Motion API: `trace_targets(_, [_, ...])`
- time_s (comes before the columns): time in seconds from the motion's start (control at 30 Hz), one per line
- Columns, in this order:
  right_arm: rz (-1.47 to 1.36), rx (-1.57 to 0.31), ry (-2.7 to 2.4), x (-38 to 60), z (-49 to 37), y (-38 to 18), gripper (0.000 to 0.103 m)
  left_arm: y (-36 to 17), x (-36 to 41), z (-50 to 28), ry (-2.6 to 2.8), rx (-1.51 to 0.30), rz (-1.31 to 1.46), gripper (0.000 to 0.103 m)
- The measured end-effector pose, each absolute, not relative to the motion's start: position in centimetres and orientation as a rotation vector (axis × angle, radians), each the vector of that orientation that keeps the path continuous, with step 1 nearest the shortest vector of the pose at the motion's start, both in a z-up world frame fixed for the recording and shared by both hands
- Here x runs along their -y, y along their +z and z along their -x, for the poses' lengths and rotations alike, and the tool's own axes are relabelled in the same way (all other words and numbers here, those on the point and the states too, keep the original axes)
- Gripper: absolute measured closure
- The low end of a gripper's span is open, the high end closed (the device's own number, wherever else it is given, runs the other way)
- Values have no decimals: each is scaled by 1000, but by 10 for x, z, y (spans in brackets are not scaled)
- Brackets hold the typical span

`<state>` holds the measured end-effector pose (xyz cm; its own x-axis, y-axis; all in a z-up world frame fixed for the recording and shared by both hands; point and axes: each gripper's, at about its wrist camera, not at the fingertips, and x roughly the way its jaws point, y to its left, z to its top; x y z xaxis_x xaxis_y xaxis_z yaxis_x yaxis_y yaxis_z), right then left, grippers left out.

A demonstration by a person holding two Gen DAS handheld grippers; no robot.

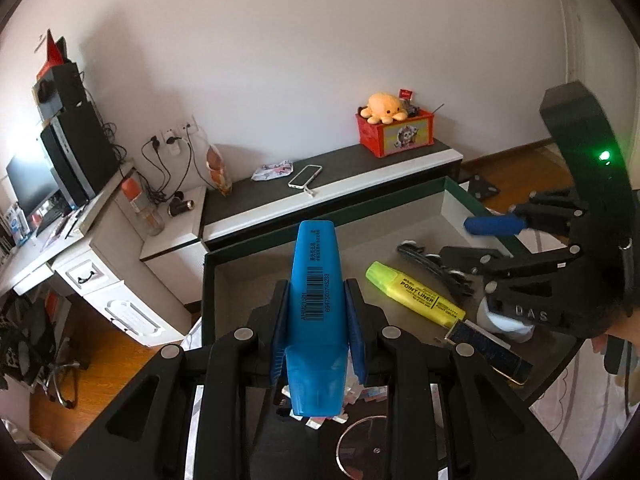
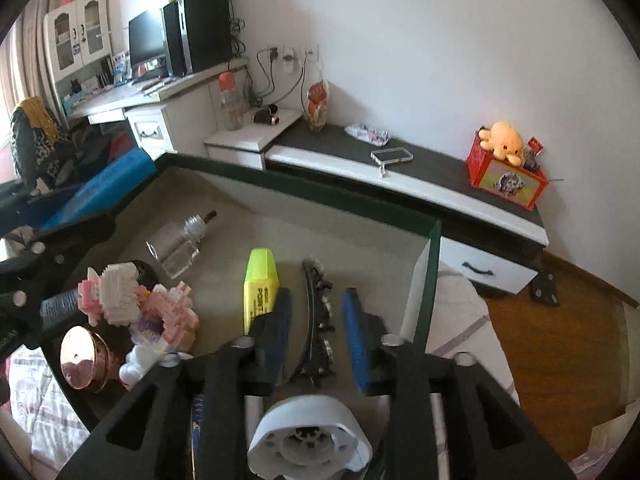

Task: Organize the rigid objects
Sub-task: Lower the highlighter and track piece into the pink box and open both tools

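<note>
Right gripper straddles the black hair clip in the tray.
The clip's long axis runs along the open fingers; the left gripper grips a blue highlighter.

A blue highlighter with a barcode label stands clamped lengthwise between blue pads above the green-rimmed box. Inside the box, a yellow highlighter lies flat just beside a black hair clip, with a clear glass bottle on its side nearby
</note>
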<state>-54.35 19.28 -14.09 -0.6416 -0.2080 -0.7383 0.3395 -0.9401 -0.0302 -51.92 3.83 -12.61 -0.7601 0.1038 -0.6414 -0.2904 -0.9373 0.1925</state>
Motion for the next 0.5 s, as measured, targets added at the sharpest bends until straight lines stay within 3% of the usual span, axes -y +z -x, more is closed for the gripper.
trace_targets(0.13, [-1101,-242,-2608,-192,534,-130,56,-124,-41,516,2727,-416,966,76])
trace_targets(0.23, [-1067,-245,-2649,-197,522,-120,42,-120,-46,515,2718,-419,960,76])
trace_targets(0.37, [-1014,-267,-2738,-205,505,-108,38,-119,-56,517,2697,-410,971,76])
trace_targets(0.5, [-1014,-278,-2788,-214,497,-106,27,-118,-63,518,2697,-426,974,76])
